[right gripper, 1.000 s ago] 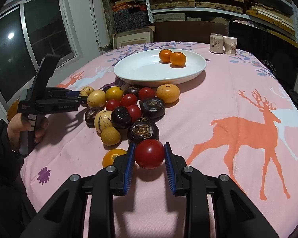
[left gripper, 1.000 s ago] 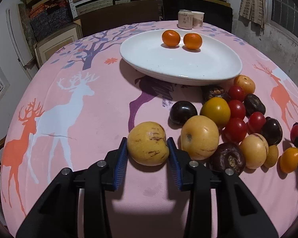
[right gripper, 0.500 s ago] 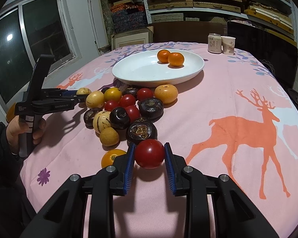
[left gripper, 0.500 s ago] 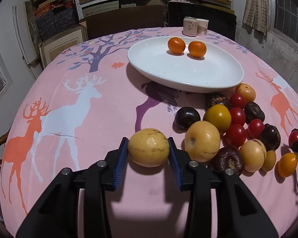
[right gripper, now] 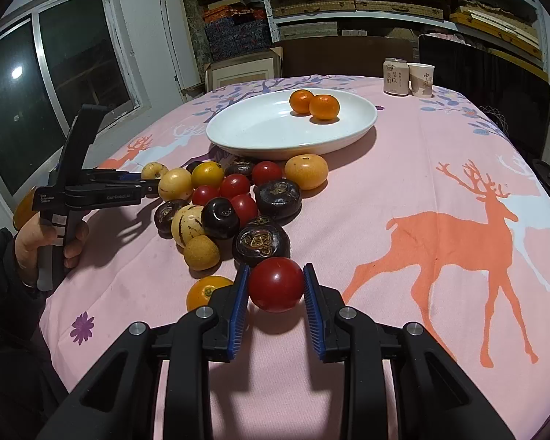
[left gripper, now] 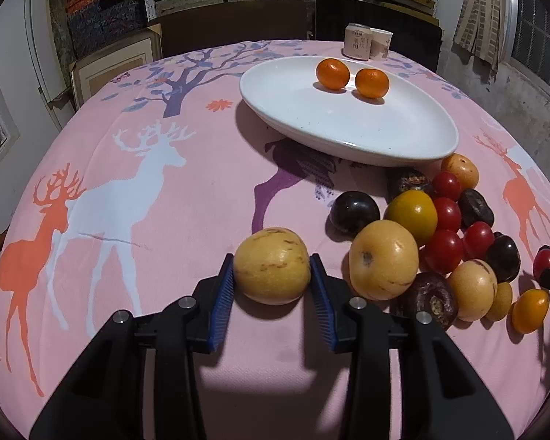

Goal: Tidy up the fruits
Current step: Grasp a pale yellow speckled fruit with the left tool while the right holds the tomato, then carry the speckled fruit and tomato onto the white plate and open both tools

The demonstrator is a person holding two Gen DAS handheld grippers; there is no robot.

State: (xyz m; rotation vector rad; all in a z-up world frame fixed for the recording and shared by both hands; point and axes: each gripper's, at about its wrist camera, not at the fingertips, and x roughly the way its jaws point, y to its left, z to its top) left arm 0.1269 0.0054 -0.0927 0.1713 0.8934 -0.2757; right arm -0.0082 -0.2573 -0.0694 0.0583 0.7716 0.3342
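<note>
My left gripper is shut on a yellow speckled melon-like fruit, held just above the pink tablecloth, left of the fruit pile. My right gripper is shut on a red tomato at the pile's near end. The white oval plate holds two small oranges at its far side; the plate also shows in the right wrist view. The left gripper shows in the right wrist view with its fruit.
A can and a paper cup stand at the table's far edge behind the plate. A yellow-orange tomato lies just left of my right gripper. Shelves and boxes stand behind the table; a window is at the left.
My left gripper has lifted slightly and drawn back with the yellow fruit. The right gripper holds the tomato nearly still, a little higher.
</note>
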